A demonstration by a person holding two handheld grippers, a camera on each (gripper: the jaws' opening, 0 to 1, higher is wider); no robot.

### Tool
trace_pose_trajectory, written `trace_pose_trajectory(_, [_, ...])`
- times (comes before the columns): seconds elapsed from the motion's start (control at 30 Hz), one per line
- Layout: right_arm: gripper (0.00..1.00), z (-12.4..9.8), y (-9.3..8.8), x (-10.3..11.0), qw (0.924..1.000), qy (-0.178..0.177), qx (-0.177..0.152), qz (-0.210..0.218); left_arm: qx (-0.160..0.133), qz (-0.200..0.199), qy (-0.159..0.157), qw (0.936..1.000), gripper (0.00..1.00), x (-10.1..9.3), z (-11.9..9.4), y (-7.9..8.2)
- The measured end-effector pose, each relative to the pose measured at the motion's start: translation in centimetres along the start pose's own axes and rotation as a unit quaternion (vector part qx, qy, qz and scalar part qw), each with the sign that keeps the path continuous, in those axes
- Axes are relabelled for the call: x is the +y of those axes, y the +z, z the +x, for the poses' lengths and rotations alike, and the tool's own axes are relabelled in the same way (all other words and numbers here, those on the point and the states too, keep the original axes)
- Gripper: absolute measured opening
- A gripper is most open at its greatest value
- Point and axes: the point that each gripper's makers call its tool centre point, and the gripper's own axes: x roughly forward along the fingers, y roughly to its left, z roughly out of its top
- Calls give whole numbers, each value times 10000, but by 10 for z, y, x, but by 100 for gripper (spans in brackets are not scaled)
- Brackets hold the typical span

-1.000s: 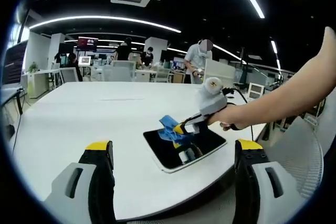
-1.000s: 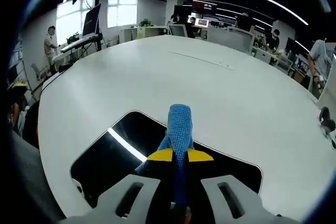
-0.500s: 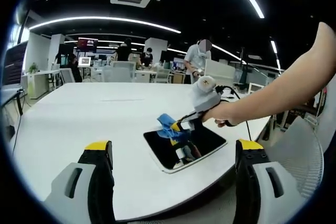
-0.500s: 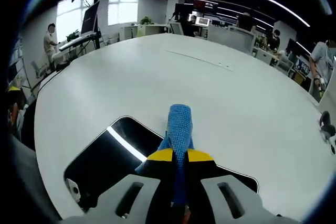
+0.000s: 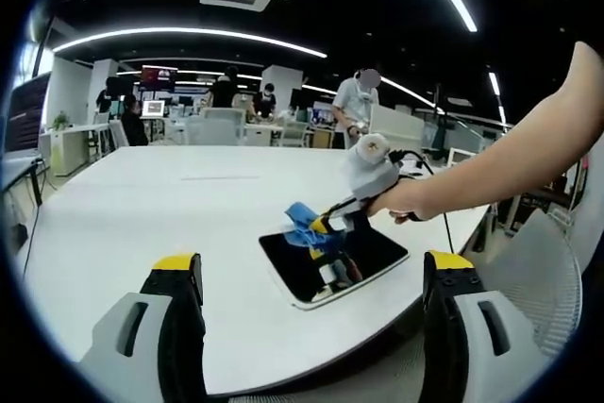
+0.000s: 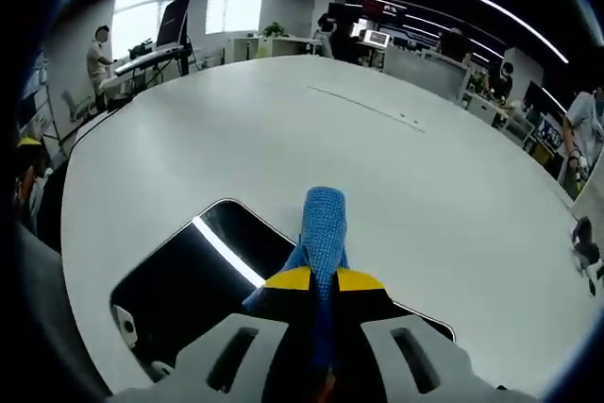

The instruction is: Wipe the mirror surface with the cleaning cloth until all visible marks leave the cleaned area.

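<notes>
My right gripper (image 6: 312, 280) is clamped on the soft, limp blue cleaning cloth (image 6: 323, 224), pinched at its bunched middle above the far edge of the slick, fragile mirror (image 5: 335, 260) lying flat on the white table (image 5: 142, 205), while my left gripper (image 5: 311, 276) hangs wide open, near.

Blue cloth (image 6: 323, 226), dark white-rimmed mirror (image 5: 335, 260), white table (image 6: 396, 176), yellow-tipped claws.
</notes>
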Motion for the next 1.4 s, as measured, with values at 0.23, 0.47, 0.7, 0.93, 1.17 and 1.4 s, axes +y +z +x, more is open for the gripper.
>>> trace_pose_trajectory(0.23, [1, -4, -4, -7, 9999, -42, 97, -51, 36, -4, 22, 10000, 96, 1, 0, -1])
trace_pose_trajectory(0.47, [1, -9, -9, -15, 9997, -79, 211, 16, 41, 2, 42, 10000, 97, 2, 0, -1])
trace_pose_trajectory(0.7, [2, -13, -16, -24, 9994, -199, 254, 114, 67, -3, 35, 10000, 97, 1, 0, -1])
trace_pose_trajectory(0.93, [1, -13, -17, -25, 9991, -181, 316, 207, 73, -4, 41, 10000, 97, 1, 0, -1])
trace_pose_trajectory(1.17, [1, -12, -18, -24, 9984, -154, 423, 345, 63, -3, 33, 10000, 96, 1, 0, -1])
trace_pose_trajectory(1.4, [1, -16, -21, -20, 9982, -144, 464, 347, 72, -6, 34, 10000, 96, 1, 0, -2])
